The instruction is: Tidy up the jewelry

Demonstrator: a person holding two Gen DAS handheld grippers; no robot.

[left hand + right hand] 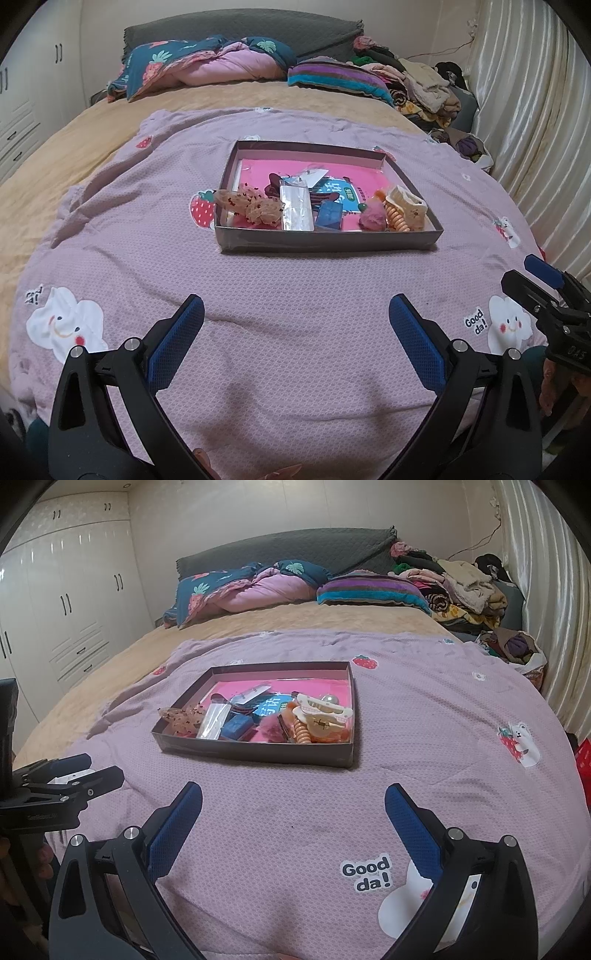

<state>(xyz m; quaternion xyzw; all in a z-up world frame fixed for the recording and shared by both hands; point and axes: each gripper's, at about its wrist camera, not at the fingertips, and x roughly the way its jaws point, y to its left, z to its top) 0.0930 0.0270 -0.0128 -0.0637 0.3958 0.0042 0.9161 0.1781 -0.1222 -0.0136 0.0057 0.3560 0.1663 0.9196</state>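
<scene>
A shallow purple-grey box point(325, 242) point(255, 753) sits on the pink quilt ahead of both grippers. It holds hair and jewelry pieces: beige mesh scrunchies point(255, 206), a clear packet point(295, 208) point(213, 722), a small blue box point(328, 216) point(236, 726), a pink fluffy piece point(373, 219), an orange coil tie point(397, 218) point(301, 731) and a cream claw clip point(406, 203) point(321, 707). My left gripper point(295, 314) is open and empty, hovering short of the box. My right gripper point(293, 801) is open and empty, also short of the box.
The pink quilt point(295, 280) with cloud and strawberry prints covers a tan bed. Pillows and folded bedding point(207, 62) lie at the headboard. A clothes pile point(424, 88) sits far right beside curtains. White wardrobes point(66, 602) stand left.
</scene>
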